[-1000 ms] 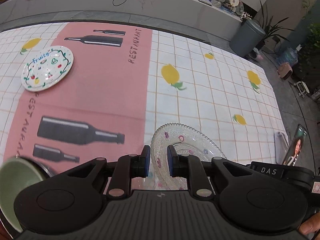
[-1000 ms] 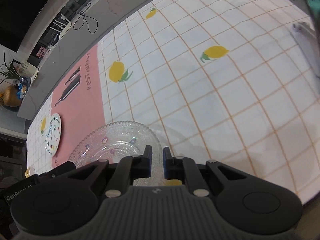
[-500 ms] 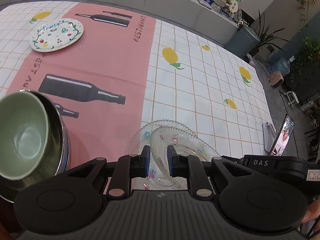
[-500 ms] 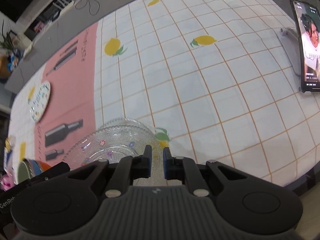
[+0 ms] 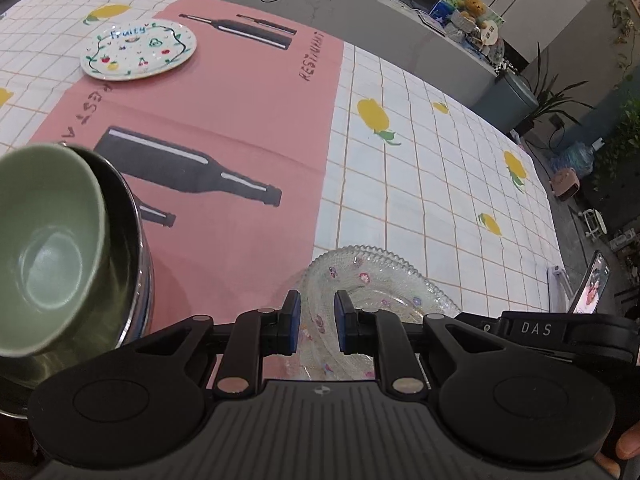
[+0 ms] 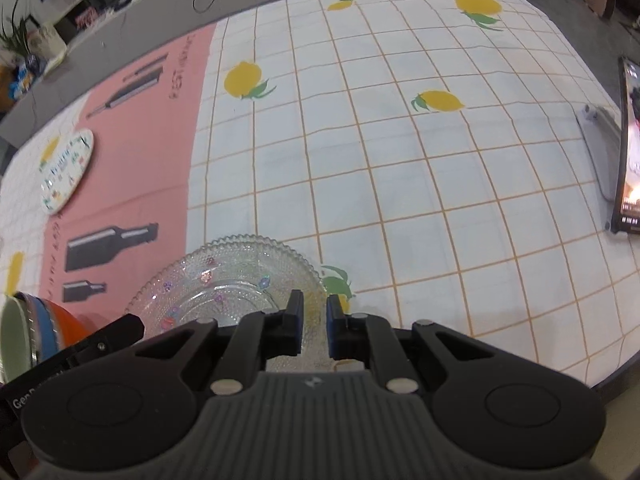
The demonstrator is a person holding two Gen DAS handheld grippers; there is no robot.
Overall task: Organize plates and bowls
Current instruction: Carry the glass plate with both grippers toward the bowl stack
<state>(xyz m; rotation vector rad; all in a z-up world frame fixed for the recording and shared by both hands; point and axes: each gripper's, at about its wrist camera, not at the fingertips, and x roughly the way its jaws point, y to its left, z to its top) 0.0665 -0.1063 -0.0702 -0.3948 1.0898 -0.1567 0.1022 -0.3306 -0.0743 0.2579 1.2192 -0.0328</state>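
Both tools are working the same glass plate [image 5: 372, 280] at the near edge of the worktop [image 6: 440, 184], right where the pink strip of the cloth meets the white checked part. The left tool [image 5: 316, 322] has its pads only a narrow gap apart with the plate's beaded rim standing up between them, so the plate looks tipped on that side, though I can't tell if the pads actually pinch the glass. The right tool [image 6: 314, 320] is the same story: narrow gap, plate rim [image 6: 304, 264] running through it, contact not clear. Just left of the plate, near but apart from it, sits a stack of bowls [image 6: 36, 328], with a green bowl [image 5: 48, 240] nested in a dark metal one [image 5: 120, 240] and blue and orange rims showing lower down from the right camera. The fruit-pattern plate [image 5: 140, 50] lies flat way off at the far left of the pink strip, well apart from everything. A phone [image 6: 628, 152] on a stand hugs the right edge of the worktop. Between the glass plate and that phone it's just wide checked cloth with lemons printed on it, and the same goes for the stretch out to the far edge. The worktop's near edge drops off right beside the right tool.
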